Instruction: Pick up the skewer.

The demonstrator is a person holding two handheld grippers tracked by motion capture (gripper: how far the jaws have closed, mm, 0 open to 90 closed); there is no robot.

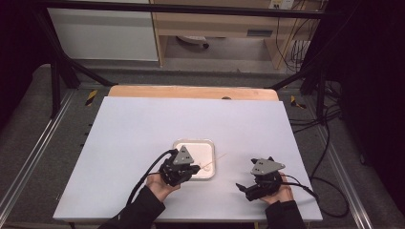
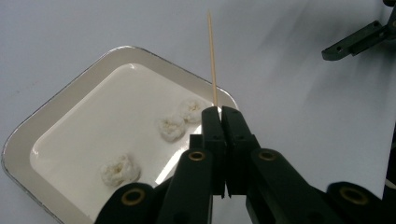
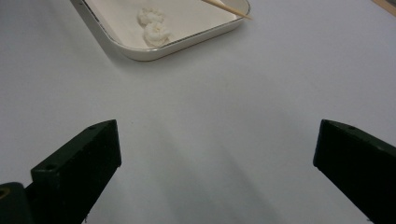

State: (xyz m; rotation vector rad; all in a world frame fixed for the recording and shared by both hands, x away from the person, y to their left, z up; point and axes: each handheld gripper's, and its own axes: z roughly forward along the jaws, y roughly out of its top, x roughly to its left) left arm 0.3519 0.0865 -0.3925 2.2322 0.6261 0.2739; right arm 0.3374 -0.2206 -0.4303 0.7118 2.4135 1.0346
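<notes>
A thin wooden skewer (image 2: 213, 60) sticks out from my left gripper (image 2: 220, 112), whose jaws are shut on its lower end. In the high view the left gripper (image 1: 195, 168) hovers at the near edge of a white square tray (image 1: 177, 145), and the skewer (image 1: 215, 161) points right over the tray's rim. Three small white lumps (image 2: 172, 128) lie in the tray (image 2: 56, 109). My right gripper (image 3: 217, 163) stands wide open above bare table, with nothing between its jaws; in the high view the right gripper (image 1: 246, 188) is near the front right of the table.
A pale board (image 1: 143, 124) covers the table, with a wooden strip along its far edge. Black frame bars and cables run beside the table on both sides. The tray's near corner (image 3: 140, 52) lies ahead and left of the right gripper.
</notes>
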